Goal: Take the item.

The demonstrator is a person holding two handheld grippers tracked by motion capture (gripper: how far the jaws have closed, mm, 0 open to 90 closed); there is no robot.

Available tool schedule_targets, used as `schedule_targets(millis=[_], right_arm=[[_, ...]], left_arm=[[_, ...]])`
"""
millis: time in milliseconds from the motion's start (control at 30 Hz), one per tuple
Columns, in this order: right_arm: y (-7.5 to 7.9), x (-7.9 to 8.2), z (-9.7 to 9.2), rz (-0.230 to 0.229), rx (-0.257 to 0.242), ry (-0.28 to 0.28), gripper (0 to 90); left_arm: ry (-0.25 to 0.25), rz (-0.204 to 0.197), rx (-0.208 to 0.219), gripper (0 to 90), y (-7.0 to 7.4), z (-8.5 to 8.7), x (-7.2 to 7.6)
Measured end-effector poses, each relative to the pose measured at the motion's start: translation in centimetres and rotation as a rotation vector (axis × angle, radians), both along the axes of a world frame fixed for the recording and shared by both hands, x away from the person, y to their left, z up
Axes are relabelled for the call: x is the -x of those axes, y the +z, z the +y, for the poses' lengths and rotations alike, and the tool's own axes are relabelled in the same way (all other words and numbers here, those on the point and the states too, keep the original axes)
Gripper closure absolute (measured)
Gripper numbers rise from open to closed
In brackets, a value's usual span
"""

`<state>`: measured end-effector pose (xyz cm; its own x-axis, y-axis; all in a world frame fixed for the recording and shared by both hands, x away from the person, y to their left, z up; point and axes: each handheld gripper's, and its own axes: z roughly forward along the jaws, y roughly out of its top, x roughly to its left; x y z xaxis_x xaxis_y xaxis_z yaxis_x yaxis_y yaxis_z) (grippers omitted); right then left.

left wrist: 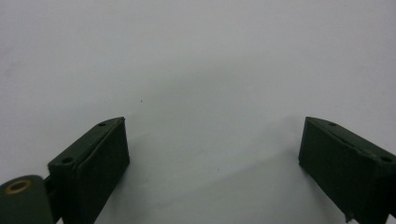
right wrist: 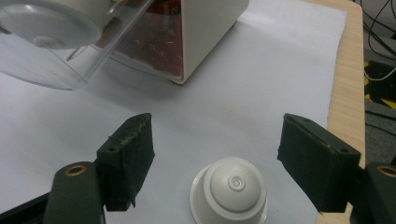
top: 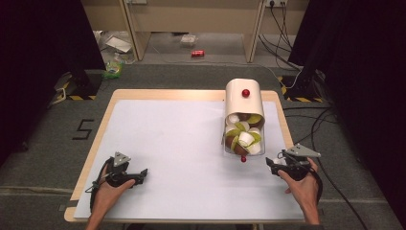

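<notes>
A white paper-covered wooden table (top: 158, 129) carries a cream, round-topped capsule dispenser (top: 244, 98) at two o'clock, its clear plastic drawer (top: 243, 136) pulled open along the twelve-to-six line and crowded with white, green and brown capsules. In the right gripper view the drawer is cut off at the frame's top left. That view also reveals a white domed coffee capsule (right wrist: 229, 190), dome up, standing free on the paper between the parted jaws of the right gripper (right wrist: 215, 158), hard to make out from above. The left gripper (left wrist: 212, 149), at seven o'clock, gapes over bare paper.
</notes>
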<state>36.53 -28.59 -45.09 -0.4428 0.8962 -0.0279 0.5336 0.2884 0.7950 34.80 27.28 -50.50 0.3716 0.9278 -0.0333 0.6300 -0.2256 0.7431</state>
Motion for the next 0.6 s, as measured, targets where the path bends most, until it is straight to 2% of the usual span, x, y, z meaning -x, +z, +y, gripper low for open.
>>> schedule_targets(millis=[300, 600], right_arm=[[1.0, 0.5, 0.5, -0.006, -0.015, 0.018, 23.9], [2.1, 1.1, 1.2, 0.006, -0.016, 0.069, 19.6]], left_arm=[[0.0, 0.0, 0.0, 8.0, 0.0, 0.0, 0.0], [0.0, 0.0, 0.0, 8.0, 0.0, 0.0, 0.0]])
